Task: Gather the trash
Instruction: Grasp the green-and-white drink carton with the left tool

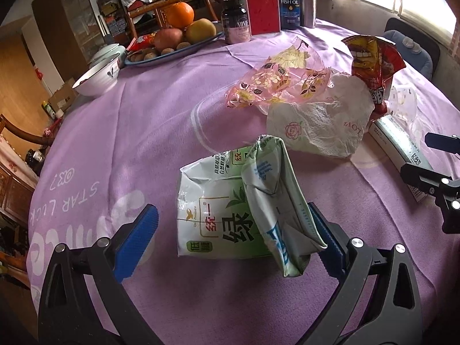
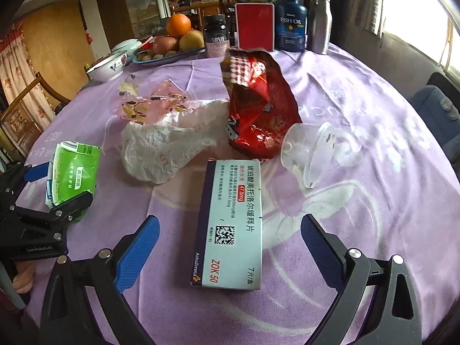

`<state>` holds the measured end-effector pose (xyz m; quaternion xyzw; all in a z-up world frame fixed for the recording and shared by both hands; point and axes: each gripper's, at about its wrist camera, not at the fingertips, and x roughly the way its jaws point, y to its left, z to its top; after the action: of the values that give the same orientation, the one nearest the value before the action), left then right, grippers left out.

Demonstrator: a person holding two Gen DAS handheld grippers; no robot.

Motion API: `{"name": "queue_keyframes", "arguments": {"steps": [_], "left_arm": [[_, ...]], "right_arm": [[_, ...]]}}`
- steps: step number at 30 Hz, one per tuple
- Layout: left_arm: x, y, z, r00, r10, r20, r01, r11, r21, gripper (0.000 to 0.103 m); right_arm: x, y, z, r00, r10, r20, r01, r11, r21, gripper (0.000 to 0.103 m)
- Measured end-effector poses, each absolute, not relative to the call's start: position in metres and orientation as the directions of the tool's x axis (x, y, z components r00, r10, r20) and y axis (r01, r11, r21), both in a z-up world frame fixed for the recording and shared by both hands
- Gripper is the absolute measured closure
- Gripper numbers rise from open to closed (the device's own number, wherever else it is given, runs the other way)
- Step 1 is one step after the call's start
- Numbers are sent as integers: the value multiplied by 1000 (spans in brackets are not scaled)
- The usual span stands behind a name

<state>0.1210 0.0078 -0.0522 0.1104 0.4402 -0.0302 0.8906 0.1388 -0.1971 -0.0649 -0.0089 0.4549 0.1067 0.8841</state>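
Note:
A crushed green tea carton (image 1: pixel 230 207) lies on the purple tablecloth between the open fingers of my left gripper (image 1: pixel 233 235); it also shows in the right wrist view (image 2: pixel 73 172). A white medicine box (image 2: pixel 233 224) lies between the open fingers of my right gripper (image 2: pixel 230 247); it also shows in the left wrist view (image 1: pixel 399 146). Beyond lie a crumpled white tissue (image 2: pixel 166 146), a red snack bag (image 2: pixel 258 109), a floral plastic wrapper (image 1: pixel 276 80) and a tipped clear plastic cup (image 2: pixel 313 152).
A fruit plate (image 1: pixel 172 51), a white bowl (image 1: pixel 97 77), supplement bottles (image 1: pixel 290 0), a red box (image 1: pixel 264 11) and a metal flask (image 2: pixel 319 23) stand at the table's far side. A blue chair (image 2: pixel 440 115) stands on the right.

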Motion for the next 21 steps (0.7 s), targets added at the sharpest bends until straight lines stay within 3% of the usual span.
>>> {"name": "queue_keyframes", "arguments": {"steps": [21], "left_arm": [[116, 2, -50, 640, 75, -765, 143, 966, 215, 7]], "right_arm": [[145, -193, -74, 512, 174, -841, -201, 976, 80, 7]]}}
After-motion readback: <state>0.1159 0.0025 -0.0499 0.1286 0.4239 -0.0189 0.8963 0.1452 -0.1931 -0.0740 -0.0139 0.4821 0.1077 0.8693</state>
